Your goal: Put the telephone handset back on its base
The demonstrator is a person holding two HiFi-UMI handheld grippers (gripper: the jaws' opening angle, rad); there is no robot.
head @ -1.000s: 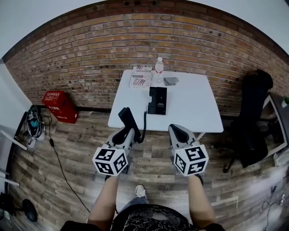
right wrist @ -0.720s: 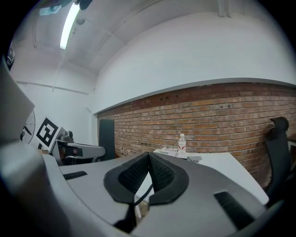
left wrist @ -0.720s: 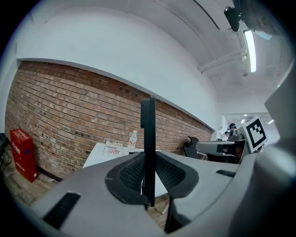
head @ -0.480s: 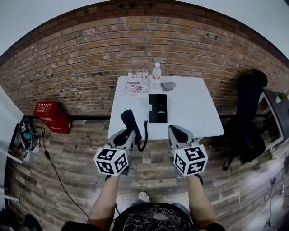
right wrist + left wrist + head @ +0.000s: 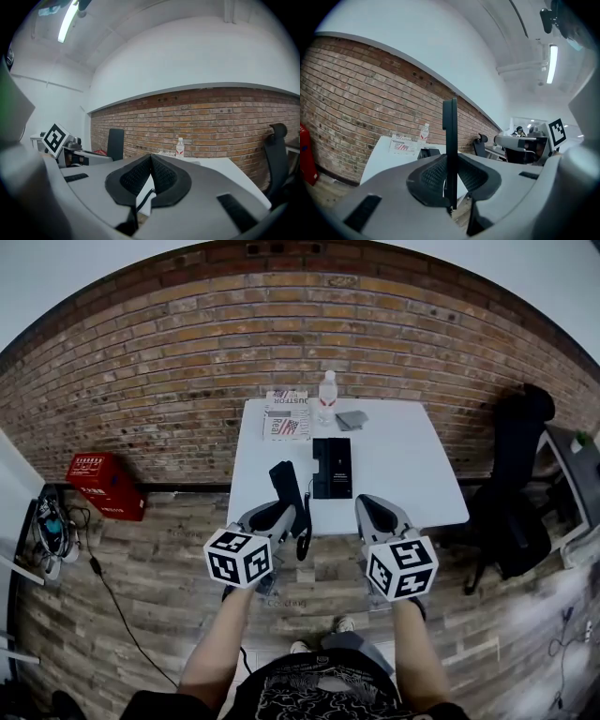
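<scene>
Left hand-held gripper [image 5: 277,517] clamped on the handset [image 5: 285,486] — lifted, not yet seated; base [image 5: 331,468] lies just ahead-right. Right hand-held gripper [image 5: 373,510] — jaws together, empty.

The white table [image 5: 394,465] stands against the brick wall. The black telephone base [image 5: 332,468] lies near its middle. Along the far edge, a printed packet [image 5: 286,415], an upright clear bottle [image 5: 326,397] and a small grey item [image 5: 352,419] sit side by side.
</scene>
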